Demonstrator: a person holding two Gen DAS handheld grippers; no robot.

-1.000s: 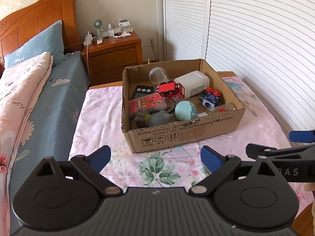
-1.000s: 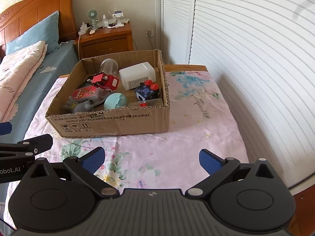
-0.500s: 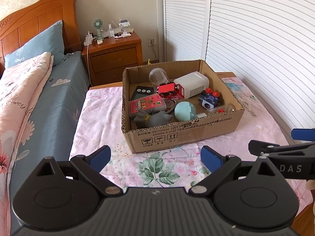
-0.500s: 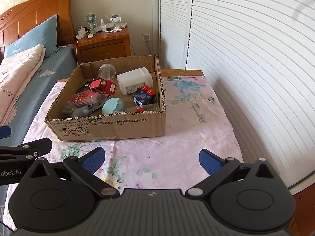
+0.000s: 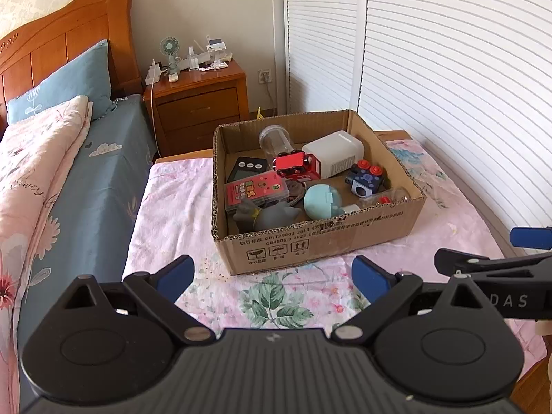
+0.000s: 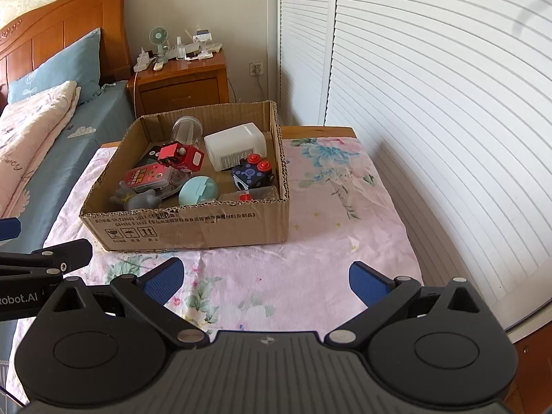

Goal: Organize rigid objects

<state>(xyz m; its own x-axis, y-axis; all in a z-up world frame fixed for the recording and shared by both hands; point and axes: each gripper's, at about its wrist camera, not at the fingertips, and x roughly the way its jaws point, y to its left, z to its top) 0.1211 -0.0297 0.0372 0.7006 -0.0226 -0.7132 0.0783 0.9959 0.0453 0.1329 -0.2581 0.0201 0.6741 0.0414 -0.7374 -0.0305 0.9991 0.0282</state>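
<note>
- Sitting on the flowered cloth [image 6: 310, 241], the cardboard box [image 5: 310, 238] holds every rigid thing in view: red toy car [image 5: 293, 165], white container [image 5: 336, 153], clear jar [image 5: 274, 138], teal round case [image 5: 319, 200], blue cube [image 5: 365, 181], pink card case [image 5: 255, 189], grey figure [image 5: 265, 215]
- Nothing rigid lies loose on the cloth around it
- Left gripper [image 5: 272, 276] and right gripper [image 6: 264, 277] hover short of the box, jaws wide, both empty
- This fits either a box filled by packing or one waiting to be unpacked
</note>
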